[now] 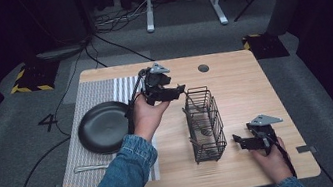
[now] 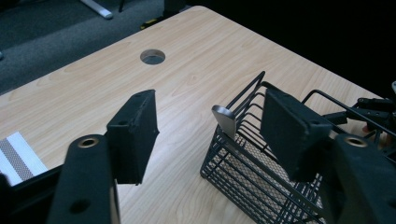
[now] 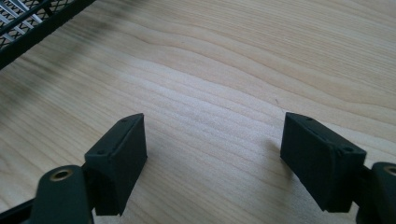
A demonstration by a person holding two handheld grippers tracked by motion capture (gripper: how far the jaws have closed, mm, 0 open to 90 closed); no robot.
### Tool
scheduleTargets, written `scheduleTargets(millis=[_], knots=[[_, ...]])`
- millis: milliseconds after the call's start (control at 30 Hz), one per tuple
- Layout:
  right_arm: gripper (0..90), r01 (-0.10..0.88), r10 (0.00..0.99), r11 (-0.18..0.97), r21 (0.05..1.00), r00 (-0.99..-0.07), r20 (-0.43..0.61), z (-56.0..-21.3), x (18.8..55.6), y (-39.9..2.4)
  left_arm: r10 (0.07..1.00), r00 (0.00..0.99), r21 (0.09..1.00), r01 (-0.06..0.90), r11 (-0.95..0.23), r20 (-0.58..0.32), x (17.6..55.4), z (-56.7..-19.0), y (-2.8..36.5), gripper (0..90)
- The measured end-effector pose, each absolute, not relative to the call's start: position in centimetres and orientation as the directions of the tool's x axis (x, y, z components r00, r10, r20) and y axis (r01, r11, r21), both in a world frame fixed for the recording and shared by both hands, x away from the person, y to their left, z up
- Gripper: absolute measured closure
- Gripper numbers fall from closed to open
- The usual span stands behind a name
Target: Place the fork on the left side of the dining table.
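Wooden table (image 1: pixel 234 88) with 2 grippers. Left gripper (image 1: pixel 179 90) hovers with jaws apart, empty, just beside the wire basket (image 1: pixel 205 125) holding a metal utensil (image 2: pixel 225 121). Right gripper (image 1: pixel 239 141), open and empty, rests near the basket's other side.

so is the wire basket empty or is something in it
Not empty. The wire basket stands upright on the table, and a metal utensil handle leans against its wall inside, its end rising above the rim.

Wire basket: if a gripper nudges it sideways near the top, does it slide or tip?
The wire basket stands tall on a narrow base, so a high nudge probably tips it. Open wire suggests it is light, so a low push likely slides it over the smooth table. The metal utensil leaning inside may rattle.
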State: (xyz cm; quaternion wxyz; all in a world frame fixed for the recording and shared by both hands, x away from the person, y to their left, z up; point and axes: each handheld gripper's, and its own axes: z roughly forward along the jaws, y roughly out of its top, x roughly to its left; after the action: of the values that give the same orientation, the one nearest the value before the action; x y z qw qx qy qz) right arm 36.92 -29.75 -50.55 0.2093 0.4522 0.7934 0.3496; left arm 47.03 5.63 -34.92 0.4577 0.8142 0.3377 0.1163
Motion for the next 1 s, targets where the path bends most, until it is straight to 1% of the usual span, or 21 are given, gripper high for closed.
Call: scheduleTargets(millis=[33,67,133,400,433,467,500,600,700,733,767,800,833,900,1000], knots=[[23.1,0.571,0.863,0.348,0.744,-0.504,-0.017,-50.5,36.9,-29.8,0.656,0.745,0.823,0.444,-0.354,-0.121,47.1,-35.0,5.6,41.2],[23.1,0.571,0.863,0.348,0.744,-0.504,-0.017,-50.5,36.9,-29.8,0.651,0.75,0.819,0.446,-0.36,-0.122,47.1,-35.1,5.4,41.2],[23.2,0.57,0.863,0.348,0.744,-0.505,-0.016,-50.5,36.9,-29.8,0.642,0.756,0.808,0.456,-0.374,-0.129,47.3,-35.4,5.2,48.4],[23.5,0.568,0.862,0.35,0.745,-0.507,-0.018,-50.6,36.9,-29.8,0.625,0.765,0.801,0.469,-0.373,-0.157,47.7,-36.2,4.5,54.3],[23.5,0.568,0.862,0.35,0.745,-0.507,-0.018,-50.6,36.9,-29.8,0.623,0.767,0.799,0.467,-0.38,-0.153,47.7,-36.3,4.5,54.3],[23.5,0.567,0.862,0.349,0.746,-0.507,-0.018,-50.6,36.9,-29.8,0.627,0.764,0.799,0.468,-0.378,-0.152,47.6,-36.4,4.3,56.9],[23.5,0.567,0.862,0.349,0.746,-0.507,-0.018,-50.6,36.9,-29.8,0.628,0.765,0.799,0.464,-0.383,-0.143,47.6,-36.4,4.3,57.3],[23.6,0.567,0.862,0.349,0.746,-0.507,-0.019,-50.6,36.9,-29.8,0.626,0.758,0.802,0.483,-0.352,-0.181,47.6,-36.8,4.4,59.3],[23.6,0.567,0.862,0.349,0.746,-0.507,-0.018,-50.6,36.9,-29.8,0.631,0.75,0.809,0.487,-0.328,-0.196,47.6,-36.8,4.7,65.3],[23.6,0.567,0.862,0.349,0.746,-0.507,-0.018,-50.6,36.9,-29.8,0.631,0.75,0.809,0.487,-0.328,-0.196,47.6,-36.8,4.7,67.2],[23.6,0.567,0.862,0.349,0.746,-0.507,-0.018,-50.6,36.9,-29.8,0.633,0.75,0.809,0.485,-0.332,-0.19,47.6,-36.8,4.7,67.2],[23.5,0.567,0.862,0.349,0.746,-0.507,-0.018,-50.6,36.9,-29.8,0.632,0.751,0.809,0.486,-0.332,-0.192,47.6,-36.8,4.8,70.4],[23.5,0.567,0.862,0.349,0.746,-0.507,-0.018,-50.6,36.9,-29.8,0.631,0.752,0.808,0.486,-0.333,-0.193,47.6,-36.8,4.8,70.4],[23.6,0.567,0.862,0.349,0.746,-0.507,-0.018,-50.6,36.9,-29.8,0.628,0.754,0.806,0.487,-0.338,-0.192,47.5,-36.7,4.7,74.6],[23.5,0.567,0.862,0.349,0.746,-0.507,-0.019,-50.6,36.9,-29.8,0.628,0.753,0.802,0.493,-0.337,-0.199,47.4,-36.7,4.6,75.2]])
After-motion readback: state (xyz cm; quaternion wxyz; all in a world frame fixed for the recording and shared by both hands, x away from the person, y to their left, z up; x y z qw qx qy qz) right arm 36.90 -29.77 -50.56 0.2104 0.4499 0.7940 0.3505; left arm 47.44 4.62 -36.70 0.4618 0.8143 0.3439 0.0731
